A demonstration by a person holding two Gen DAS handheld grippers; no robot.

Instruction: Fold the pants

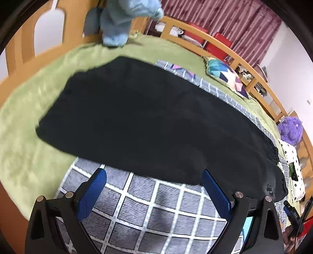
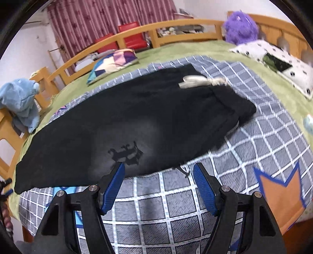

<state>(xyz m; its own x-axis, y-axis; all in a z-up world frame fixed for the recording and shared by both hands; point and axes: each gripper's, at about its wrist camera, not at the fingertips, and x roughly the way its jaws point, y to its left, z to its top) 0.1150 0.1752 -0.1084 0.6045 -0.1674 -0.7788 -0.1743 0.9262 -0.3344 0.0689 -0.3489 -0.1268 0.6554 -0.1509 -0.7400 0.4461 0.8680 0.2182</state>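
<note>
**A:** Where are the pants?

**B:** The black pants lie spread flat on a grey checked blanket, which covers part of a green bedspread on a wooden-framed bed. In the right wrist view the waistband end sits at the upper right with a pale drawstring resting on it, and a dark printed logo shows on the cloth close to the near edge.

**A:** And the tools?

**B:** The left tool is spread wide, its blue pads apart above the blanket, right at the near edge of the pants. Nothing is between them. The right tool is also spread, somewhat narrower, with its tips at the near hem by the logo. Its pads press on nothing, and only blanket shows in the gap.

**A:** What else is on the bed?

**B:** A light blue plush toy by the footboard, a cushion with coloured geometric patches along the far rail, a fuzzy purple plush, and a white pillow with black spots. Red-patterned curtains hang behind the bed.
</note>
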